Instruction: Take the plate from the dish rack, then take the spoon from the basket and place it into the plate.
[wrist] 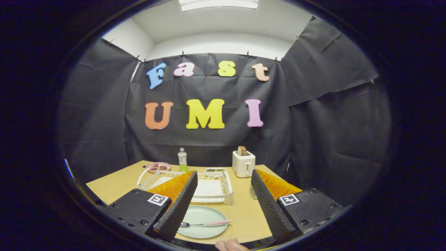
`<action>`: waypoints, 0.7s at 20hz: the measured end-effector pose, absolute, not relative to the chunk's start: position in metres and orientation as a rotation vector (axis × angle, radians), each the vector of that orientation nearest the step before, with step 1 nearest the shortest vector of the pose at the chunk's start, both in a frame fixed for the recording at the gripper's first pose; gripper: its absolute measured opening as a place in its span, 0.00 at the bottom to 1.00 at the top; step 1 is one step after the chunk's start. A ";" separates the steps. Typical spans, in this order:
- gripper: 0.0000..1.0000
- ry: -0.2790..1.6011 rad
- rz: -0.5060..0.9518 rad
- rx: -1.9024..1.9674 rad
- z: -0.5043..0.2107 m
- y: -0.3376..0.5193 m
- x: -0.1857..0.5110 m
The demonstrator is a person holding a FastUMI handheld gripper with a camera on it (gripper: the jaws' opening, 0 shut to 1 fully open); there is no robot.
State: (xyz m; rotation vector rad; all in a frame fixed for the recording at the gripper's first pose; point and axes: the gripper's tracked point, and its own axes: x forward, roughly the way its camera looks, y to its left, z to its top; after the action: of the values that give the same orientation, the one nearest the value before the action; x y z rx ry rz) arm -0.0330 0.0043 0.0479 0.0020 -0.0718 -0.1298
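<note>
— On the wooden table [244, 216], what lies between the fingers?
— A round pale green plate [205, 230], with a metal spoon with a pink checked handle [204, 224] across it, bowl toward the left finger.
— And the gripper [223, 205]?
— Its jaws stand wide apart, holding nothing; a white wire dish rack [212, 188] sits beyond.

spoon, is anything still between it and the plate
No. The spoon already lies on the plate, which sits on the table between the open tongs, ahead of the dish rack.
</note>
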 end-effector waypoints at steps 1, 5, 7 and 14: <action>1.00 -0.079 -0.129 -0.001 0.051 0.001 -0.039; 1.00 -0.133 -0.143 -0.033 0.066 -0.015 -0.054; 1.00 -0.141 -0.151 -0.032 0.068 -0.023 -0.057; 1.00 -0.163 -0.167 -0.040 0.071 -0.037 -0.061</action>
State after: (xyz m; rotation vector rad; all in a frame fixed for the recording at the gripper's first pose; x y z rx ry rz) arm -0.0606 -0.0370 0.0709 -0.0400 -0.1628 -0.1674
